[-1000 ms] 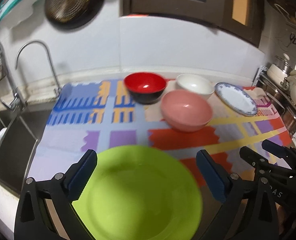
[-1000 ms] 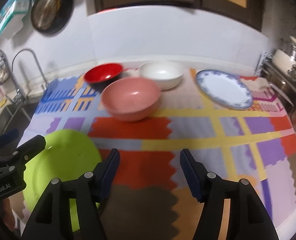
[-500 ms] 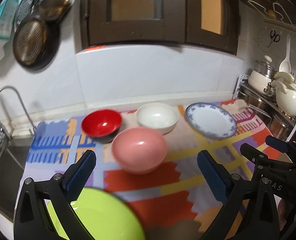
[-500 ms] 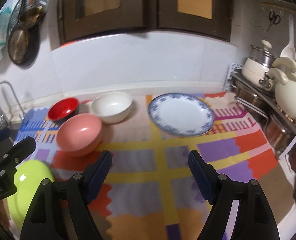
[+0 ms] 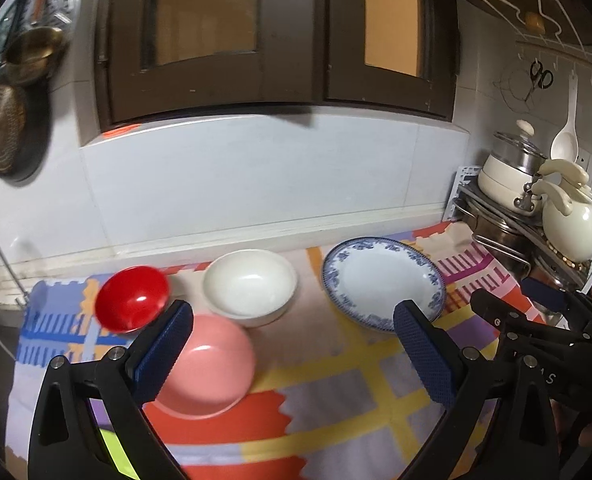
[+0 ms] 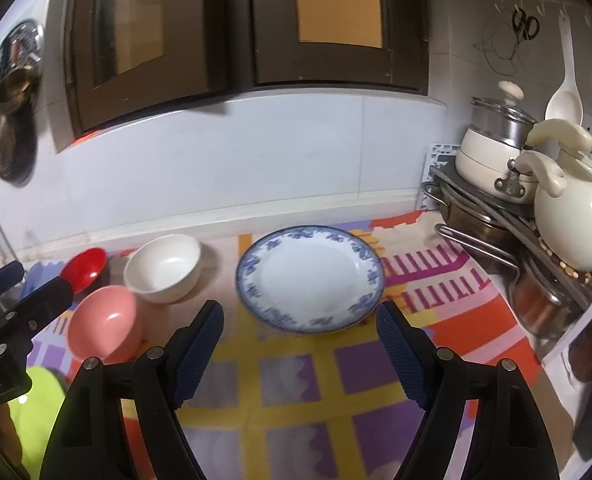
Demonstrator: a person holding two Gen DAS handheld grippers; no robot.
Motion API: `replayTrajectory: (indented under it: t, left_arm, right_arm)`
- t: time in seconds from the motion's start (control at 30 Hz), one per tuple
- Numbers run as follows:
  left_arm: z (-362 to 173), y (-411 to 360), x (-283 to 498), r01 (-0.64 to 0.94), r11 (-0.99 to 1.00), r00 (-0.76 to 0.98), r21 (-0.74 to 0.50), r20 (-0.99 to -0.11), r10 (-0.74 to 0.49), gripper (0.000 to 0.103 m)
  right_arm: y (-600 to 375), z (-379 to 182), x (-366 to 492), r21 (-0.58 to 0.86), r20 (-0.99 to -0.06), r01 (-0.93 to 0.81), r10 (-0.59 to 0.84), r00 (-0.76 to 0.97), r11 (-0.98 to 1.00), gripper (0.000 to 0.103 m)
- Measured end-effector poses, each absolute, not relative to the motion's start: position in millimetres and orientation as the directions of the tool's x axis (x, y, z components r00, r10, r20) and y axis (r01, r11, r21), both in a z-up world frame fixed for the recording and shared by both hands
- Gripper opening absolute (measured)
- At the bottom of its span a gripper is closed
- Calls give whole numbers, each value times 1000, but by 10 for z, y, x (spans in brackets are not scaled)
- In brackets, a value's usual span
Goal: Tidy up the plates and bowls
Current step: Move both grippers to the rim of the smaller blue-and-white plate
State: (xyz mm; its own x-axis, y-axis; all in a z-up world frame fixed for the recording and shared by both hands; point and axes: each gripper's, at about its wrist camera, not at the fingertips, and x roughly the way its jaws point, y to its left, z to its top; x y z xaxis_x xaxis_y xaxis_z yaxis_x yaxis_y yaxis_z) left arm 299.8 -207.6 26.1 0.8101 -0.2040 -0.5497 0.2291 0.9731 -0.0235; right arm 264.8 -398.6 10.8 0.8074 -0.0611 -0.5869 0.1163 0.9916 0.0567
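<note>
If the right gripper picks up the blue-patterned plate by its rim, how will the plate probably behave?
The blue-patterned plate looks like glazed ceramic, so it is probably stiff, rather heavy and breakable. Its glossy rim may slip between the pads. It is wide and shallow, so held at one edge it would likely tilt downward. The right gripper is open in front of it.
</note>
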Motion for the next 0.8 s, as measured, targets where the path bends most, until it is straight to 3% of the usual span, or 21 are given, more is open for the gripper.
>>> replayTrajectory:
  t: [0.37, 0.53, 0.8]
  left_arm:
    - [-58, -2673, 3576, 258, 965, 752, -38, -620, -225, 89]
    - [-328, -2897, 3878, 259, 964, 693, -66, -682, -233, 75]
    - [-738, -3075, 4324, 223, 973, 641, -52, -744, -187, 64]
  right_arm:
    - [-4575, -160, 3160, 112, -605, 158, -59, 794, 981, 79]
    - [-4788, -334, 3397, 135, -630, 178, -55, 775, 975, 79]
    - [-4945, -644, 3739, 120, -672, 188, -60, 738, 975, 79]
